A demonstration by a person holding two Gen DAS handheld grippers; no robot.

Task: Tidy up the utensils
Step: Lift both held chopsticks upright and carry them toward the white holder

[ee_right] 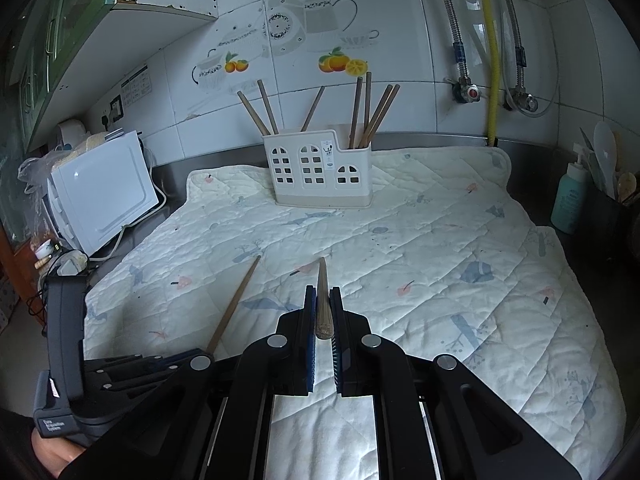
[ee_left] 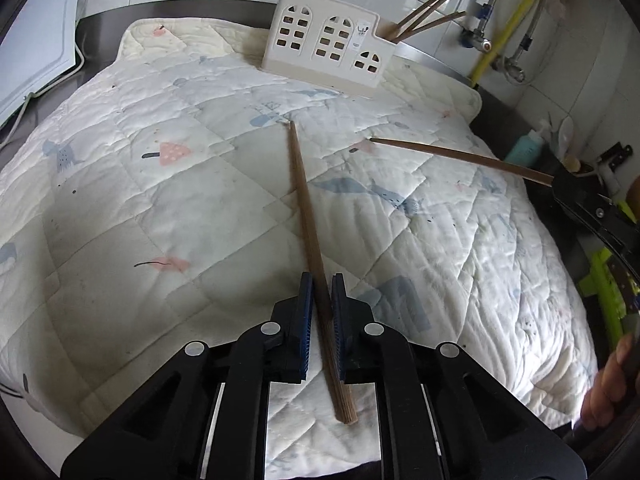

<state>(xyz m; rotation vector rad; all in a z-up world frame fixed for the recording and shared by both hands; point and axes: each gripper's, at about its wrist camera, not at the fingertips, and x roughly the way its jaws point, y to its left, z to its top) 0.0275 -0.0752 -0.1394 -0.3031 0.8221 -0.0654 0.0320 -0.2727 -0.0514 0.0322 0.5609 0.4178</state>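
My left gripper is shut on a brown wooden chopstick that points forward over the quilted mat. My right gripper is shut on a second chopstick, held above the mat and pointing toward the holder. That second chopstick also shows in the left wrist view, coming in from the right. The left gripper's chopstick shows in the right wrist view. A white utensil holder with window cutouts stands at the mat's far edge and holds several chopsticks; it also shows in the left wrist view.
A white appliance stands left of the mat. A teal soap bottle and a dark container with spoons stand at the right. Pipes and valves run down the tiled wall behind.
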